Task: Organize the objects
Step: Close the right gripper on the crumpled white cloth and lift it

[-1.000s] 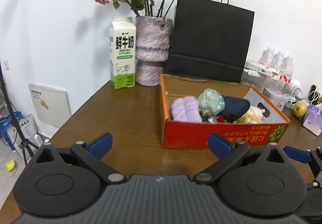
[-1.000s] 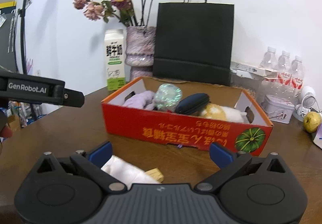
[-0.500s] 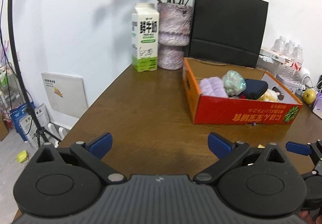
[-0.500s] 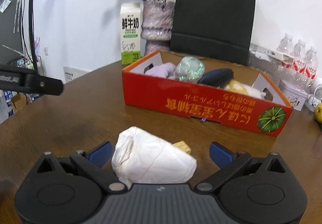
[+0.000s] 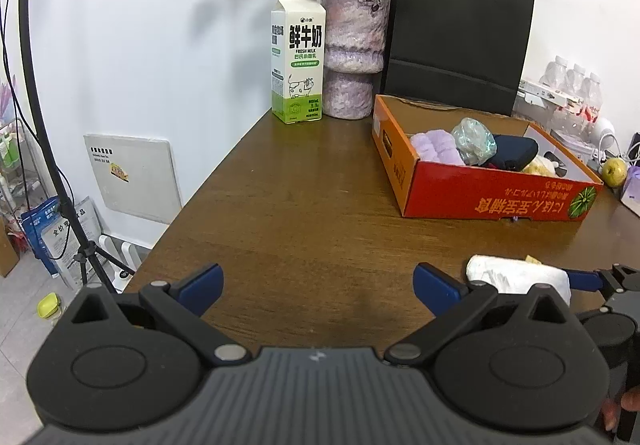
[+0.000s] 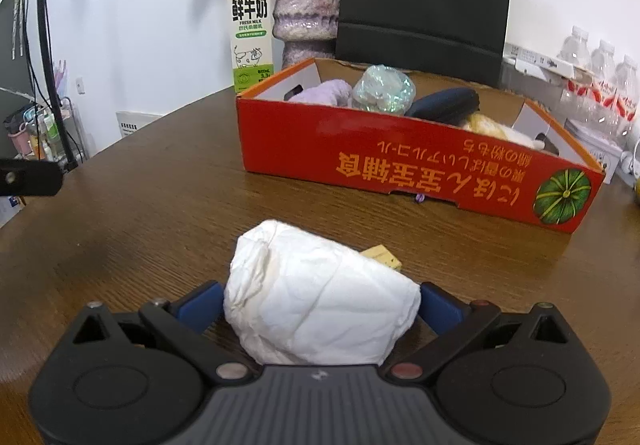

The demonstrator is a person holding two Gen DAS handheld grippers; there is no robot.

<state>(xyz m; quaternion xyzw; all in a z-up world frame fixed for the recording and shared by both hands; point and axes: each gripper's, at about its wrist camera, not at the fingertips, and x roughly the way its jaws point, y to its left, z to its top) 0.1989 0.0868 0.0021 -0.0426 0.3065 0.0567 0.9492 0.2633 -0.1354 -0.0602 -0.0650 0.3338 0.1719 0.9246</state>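
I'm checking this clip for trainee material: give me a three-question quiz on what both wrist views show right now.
1. True or false: the left tongs hold something.
2. What sits between the right tongs? A) milk carton B) white bundle C) apple
3. Fill in: the purple cloth lies inside the red ____.

Key:
1. False; they are open above bare table.
2. B, the white bundle; the fingers flank it, but whether they are clamping it cannot be told.
3. box.
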